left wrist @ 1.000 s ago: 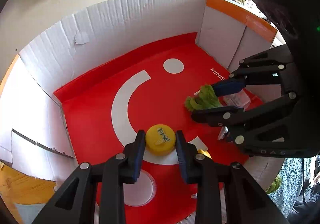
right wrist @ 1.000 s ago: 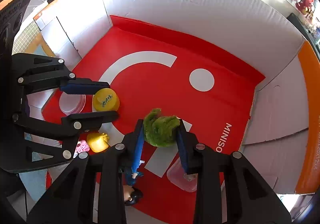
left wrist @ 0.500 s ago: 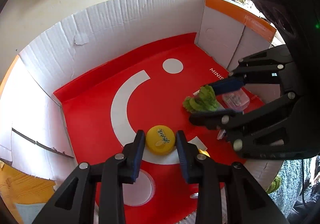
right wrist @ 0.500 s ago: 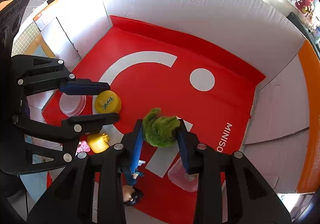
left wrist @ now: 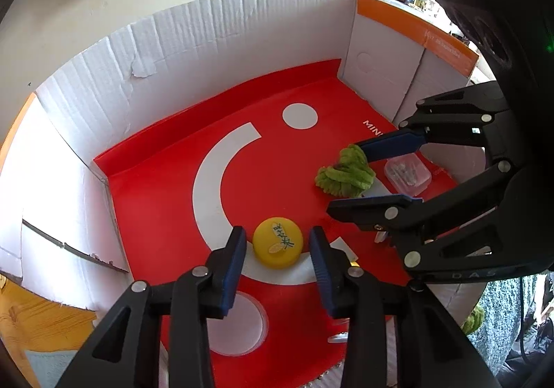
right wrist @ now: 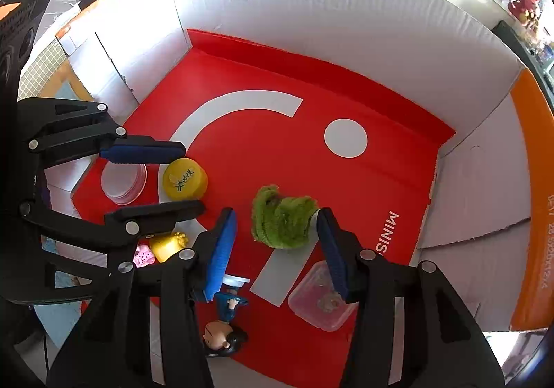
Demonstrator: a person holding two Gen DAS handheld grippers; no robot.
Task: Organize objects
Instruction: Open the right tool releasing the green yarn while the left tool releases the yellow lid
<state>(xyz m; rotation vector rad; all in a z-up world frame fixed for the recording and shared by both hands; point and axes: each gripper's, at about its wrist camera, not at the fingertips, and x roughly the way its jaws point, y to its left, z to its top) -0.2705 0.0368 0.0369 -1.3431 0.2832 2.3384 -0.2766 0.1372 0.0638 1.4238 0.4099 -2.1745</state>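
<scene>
Both jaws are opening and hold nothing; the left gripper [left wrist: 277, 246] straddles the hard, light-looking yellow cap [left wrist: 277, 246] and the right gripper [right wrist: 277, 242] the soft green fluffy toy [right wrist: 282, 216] on the red box floor [right wrist: 263, 145]; grip each by its sides.

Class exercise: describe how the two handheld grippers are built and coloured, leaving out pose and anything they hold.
Both the left gripper and right gripper have matte black linkage arms joined by silver rivets, ending in flat blue ribbed pads. The right gripper's body bears faint raised letters and a small green light.
</scene>
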